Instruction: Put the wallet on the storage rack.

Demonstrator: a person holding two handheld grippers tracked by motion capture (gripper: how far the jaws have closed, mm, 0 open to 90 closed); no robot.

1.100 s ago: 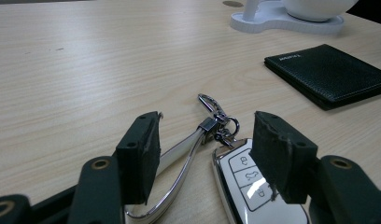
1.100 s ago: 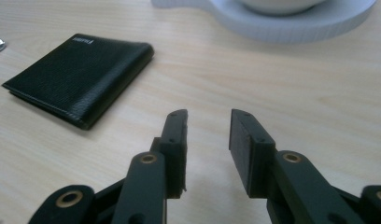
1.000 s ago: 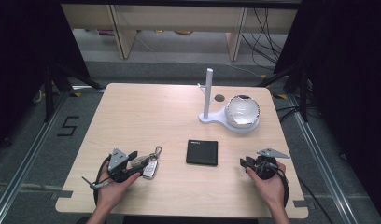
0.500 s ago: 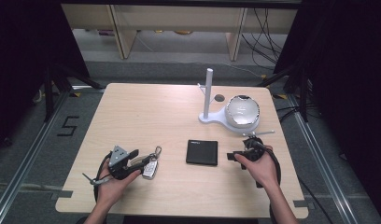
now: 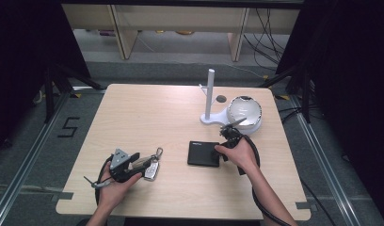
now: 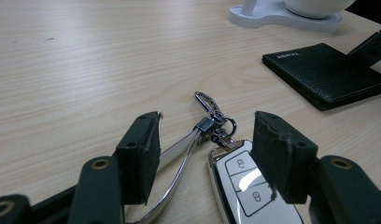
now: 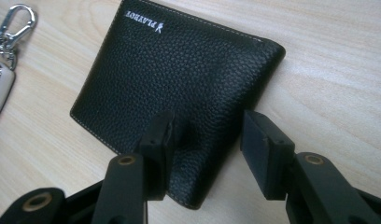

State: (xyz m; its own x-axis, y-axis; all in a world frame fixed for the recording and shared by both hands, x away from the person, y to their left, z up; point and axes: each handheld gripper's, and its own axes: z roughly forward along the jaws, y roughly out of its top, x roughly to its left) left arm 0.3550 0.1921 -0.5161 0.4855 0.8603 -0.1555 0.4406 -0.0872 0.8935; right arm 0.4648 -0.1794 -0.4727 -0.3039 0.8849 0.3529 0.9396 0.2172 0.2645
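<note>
High view: we note the table (image 5: 148, 113), pale wood, with a white stand (image 5: 213, 106) and bowl (image 5: 245, 112) near its far right corner. Wallet (image 5: 203, 153), black leather, lies flat right of centre toward the near edge. Right gripper (image 5: 224, 141) sits at the wallet's right edge; in the right gripper view its jaws have just been opening and straddle the wallet's (image 7: 179, 79) near corner, pads not pressing, so released. Left gripper (image 5: 145, 165), by the near left edge, is spread with nothing clamped; key fob (image 6: 247, 189) and its ring clip (image 6: 212, 114) lie between the jaws.
</note>
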